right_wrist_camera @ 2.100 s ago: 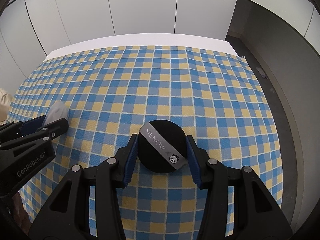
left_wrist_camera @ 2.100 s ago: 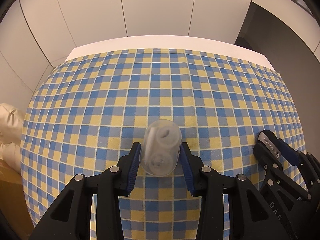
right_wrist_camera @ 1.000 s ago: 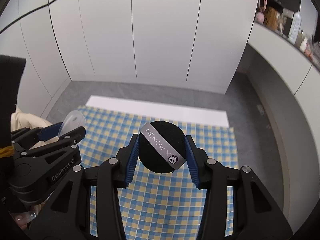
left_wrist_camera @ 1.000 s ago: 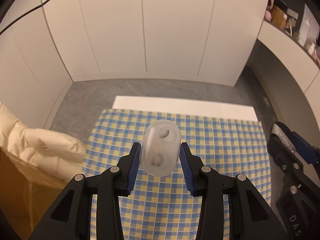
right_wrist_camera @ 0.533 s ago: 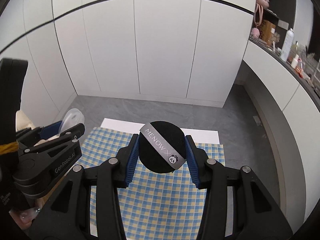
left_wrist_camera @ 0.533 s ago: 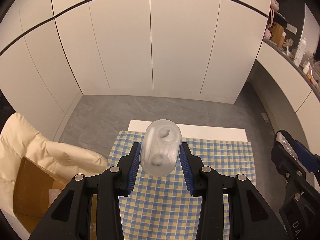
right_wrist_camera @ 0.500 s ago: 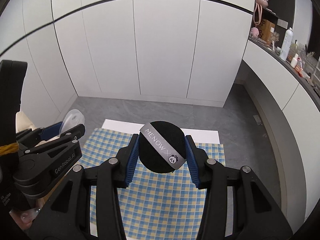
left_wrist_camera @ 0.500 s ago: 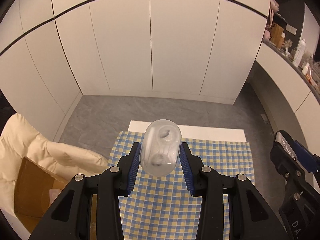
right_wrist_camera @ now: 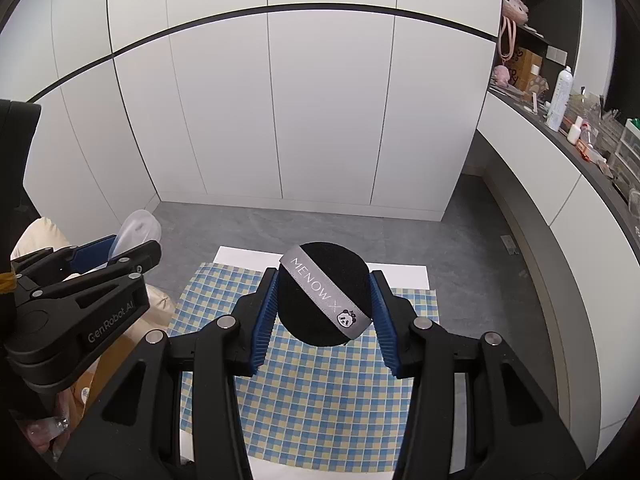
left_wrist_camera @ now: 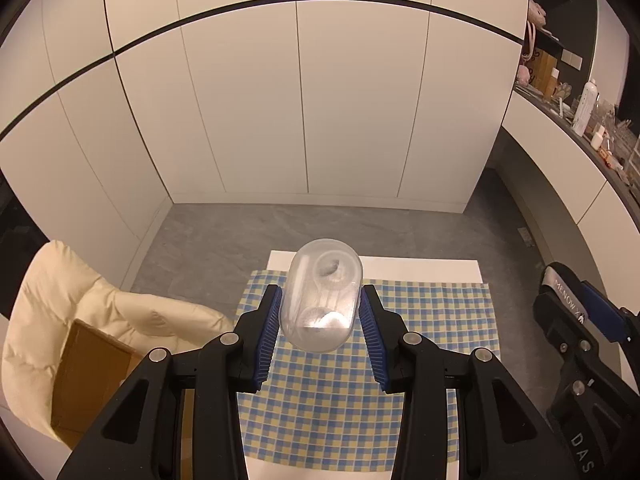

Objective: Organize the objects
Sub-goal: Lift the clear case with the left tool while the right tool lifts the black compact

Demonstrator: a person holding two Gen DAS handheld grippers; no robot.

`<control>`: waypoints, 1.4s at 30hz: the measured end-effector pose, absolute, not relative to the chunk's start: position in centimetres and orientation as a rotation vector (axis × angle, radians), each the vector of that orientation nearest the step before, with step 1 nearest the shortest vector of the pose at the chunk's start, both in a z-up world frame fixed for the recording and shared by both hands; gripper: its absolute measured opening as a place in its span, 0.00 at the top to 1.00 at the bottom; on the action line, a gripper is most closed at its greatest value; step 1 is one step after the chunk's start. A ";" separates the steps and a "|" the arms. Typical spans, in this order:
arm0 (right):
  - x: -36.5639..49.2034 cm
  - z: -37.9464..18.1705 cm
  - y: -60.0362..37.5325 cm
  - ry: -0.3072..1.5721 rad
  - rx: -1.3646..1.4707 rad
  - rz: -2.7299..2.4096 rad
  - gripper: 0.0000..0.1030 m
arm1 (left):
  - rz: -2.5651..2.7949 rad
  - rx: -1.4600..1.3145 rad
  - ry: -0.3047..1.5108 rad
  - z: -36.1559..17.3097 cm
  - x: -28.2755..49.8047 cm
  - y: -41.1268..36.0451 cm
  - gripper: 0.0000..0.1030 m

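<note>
My left gripper (left_wrist_camera: 320,312) is shut on a clear plastic case (left_wrist_camera: 322,294) with two round hollows, held high in the air. My right gripper (right_wrist_camera: 324,300) is shut on a round black powder puff (right_wrist_camera: 324,294) with a grey "MENOW" ribbon. Both hang far above the table with the blue-and-yellow checked cloth (left_wrist_camera: 360,400). In the left wrist view the right gripper (left_wrist_camera: 580,312) with the puff shows at the right edge. The right wrist view catches the left gripper (right_wrist_camera: 120,248) and the case (right_wrist_camera: 136,228) at the left.
A cream padded jacket (left_wrist_camera: 60,300) lies over a brown cardboard box (left_wrist_camera: 88,376) left of the table. White cabinet doors (left_wrist_camera: 300,100) stand behind a grey floor (left_wrist_camera: 240,232). A dark counter (right_wrist_camera: 560,132) with bottles and clutter runs along the right.
Both grippers have risen well above the table with their objects still held. The table has shrunk in both views and more of the wall and floor shows.
</note>
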State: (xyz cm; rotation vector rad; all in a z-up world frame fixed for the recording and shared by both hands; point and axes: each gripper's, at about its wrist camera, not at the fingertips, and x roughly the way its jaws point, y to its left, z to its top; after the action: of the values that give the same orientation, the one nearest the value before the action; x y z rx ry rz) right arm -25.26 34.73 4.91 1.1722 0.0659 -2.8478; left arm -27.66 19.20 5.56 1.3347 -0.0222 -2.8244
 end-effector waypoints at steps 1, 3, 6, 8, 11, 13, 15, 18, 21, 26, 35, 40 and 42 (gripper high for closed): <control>-25.1 5.0 34.8 0.059 1.175 -2.849 0.55 | -2.825 1.334 -0.017 5.6 -27.4 19.1 0.62; -24.6 4.9 34.7 0.050 1.180 -2.846 0.55 | -2.825 1.333 -0.007 5.9 -26.9 19.1 0.62; -24.1 4.7 34.4 0.052 1.190 -2.849 0.55 | -2.835 1.343 -0.009 5.9 -26.4 19.2 0.62; -23.8 4.6 34.4 0.052 1.198 -2.850 0.55 | -2.834 1.336 -0.026 6.0 -26.0 19.3 0.62; -23.2 4.4 34.1 0.061 1.207 -2.851 0.55 | -2.841 1.335 -0.033 6.2 -25.3 19.4 0.62; -22.6 4.4 34.0 0.077 1.214 -2.859 0.55 | -2.848 1.338 -0.017 6.4 -24.6 19.2 0.62; -21.8 4.3 33.8 0.095 1.209 -2.871 0.55 | -2.845 1.331 -0.015 6.6 -23.8 19.0 0.62; -20.7 4.2 33.8 0.095 1.209 -2.870 0.55 | -2.855 1.329 -0.020 6.9 -22.5 19.0 0.62; -19.4 4.1 33.8 0.082 1.212 -2.870 0.55 | -2.868 1.322 -0.009 7.3 -21.1 18.8 0.62; -17.1 3.4 33.8 0.074 1.223 -2.853 0.55 | -2.889 1.302 0.004 7.5 -18.5 18.1 0.62; -13.3 2.1 33.8 0.052 1.250 -2.835 0.55 | -2.890 1.282 -0.026 6.8 -14.1 17.8 0.62; -11.4 1.2 34.0 0.023 1.266 -2.817 0.55 | -2.893 1.280 -0.075 6.1 -11.8 18.3 0.62; -10.4 0.7 34.1 0.007 1.269 -2.823 0.55 | -2.898 1.299 -0.079 5.7 -10.8 18.1 0.62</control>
State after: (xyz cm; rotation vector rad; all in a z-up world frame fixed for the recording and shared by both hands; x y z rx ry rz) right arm -10.35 34.06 0.74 1.2694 0.0068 -2.8228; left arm -10.81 18.12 5.66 1.2992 -0.0785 -2.8982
